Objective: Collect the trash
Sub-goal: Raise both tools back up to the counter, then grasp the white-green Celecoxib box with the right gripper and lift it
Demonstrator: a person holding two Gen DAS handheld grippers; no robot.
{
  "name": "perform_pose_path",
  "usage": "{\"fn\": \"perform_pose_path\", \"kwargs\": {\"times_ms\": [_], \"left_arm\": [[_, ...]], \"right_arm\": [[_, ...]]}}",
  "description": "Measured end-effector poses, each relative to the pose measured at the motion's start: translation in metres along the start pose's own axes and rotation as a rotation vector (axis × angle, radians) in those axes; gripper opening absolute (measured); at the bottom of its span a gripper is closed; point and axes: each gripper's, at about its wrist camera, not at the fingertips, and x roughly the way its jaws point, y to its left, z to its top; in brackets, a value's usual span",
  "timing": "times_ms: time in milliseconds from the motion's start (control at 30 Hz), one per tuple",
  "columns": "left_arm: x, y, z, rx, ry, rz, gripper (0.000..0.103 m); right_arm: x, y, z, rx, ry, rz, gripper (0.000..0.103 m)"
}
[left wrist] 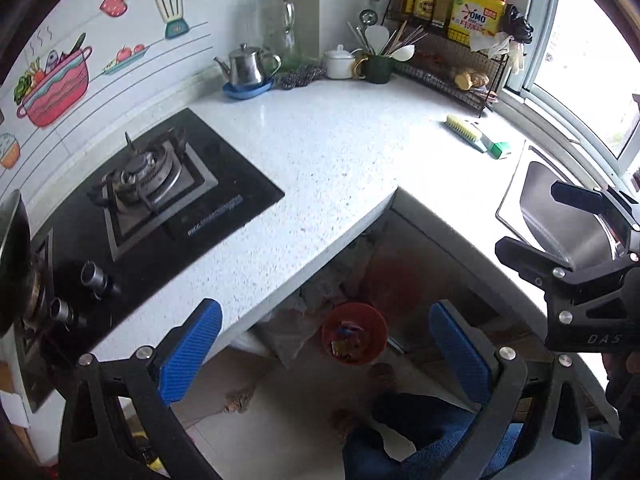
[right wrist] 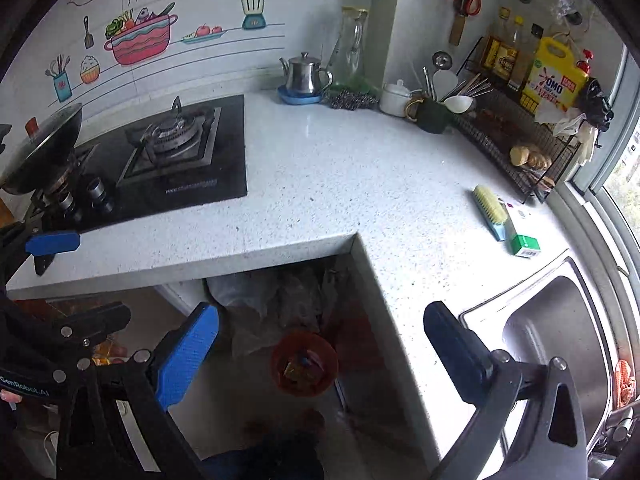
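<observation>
Left gripper (left wrist: 326, 354): jaws spread wide, nothing between its blue pads (left wrist: 190, 354), pointing downward. Right gripper (right wrist: 322, 354): likewise spread wide and empty, held level with the left and just beside it. Each gripper shows in the other's view.

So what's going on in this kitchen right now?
A person is holding a gripper in each hand above the white counter. The left gripper and the right gripper are both open and hold nothing. Below them, on the floor in the gap under the counter, a red bin has some wrappers in it. A scrub brush and a small green box lie near the sink.
</observation>
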Motion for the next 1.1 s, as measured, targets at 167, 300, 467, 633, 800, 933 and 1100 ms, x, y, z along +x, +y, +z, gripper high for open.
{"fn": "perform_pose_path", "kwargs": {"times_ms": [167, 300, 467, 633, 800, 933, 1100], "left_arm": [[-0.002, -0.018, 0.041, 0.052, -0.033, -0.019, 0.103], [0.005, -0.032, 0.074, 0.081, -0.055, -0.03, 0.103], [0.027, -0.049, 0.111, 0.112, -0.048, -0.048, 0.103], [0.058, -0.072, 0.153, 0.144, -0.032, -0.063, 0.103], [0.089, -0.099, 0.195, 0.173, -0.011, -0.076, 0.103], [0.113, -0.123, 0.223, 0.209, 0.01, -0.082, 0.103], [0.15, -0.152, 0.251, 0.226, 0.056, -0.095, 0.103]], "right_arm": [[-0.005, -0.018, 0.012, 0.024, -0.016, -0.019, 0.102], [-0.009, -0.035, 0.023, 0.02, -0.036, -0.045, 0.102], [0.004, -0.066, 0.039, 0.051, -0.024, -0.037, 0.102], [0.02, -0.1, 0.06, 0.071, -0.017, -0.035, 0.102], [0.042, -0.14, 0.077, 0.098, 0.013, -0.051, 0.102], [0.055, -0.176, 0.084, 0.136, 0.043, -0.069, 0.102], [0.073, -0.223, 0.09, 0.171, 0.094, -0.102, 0.102]]}}
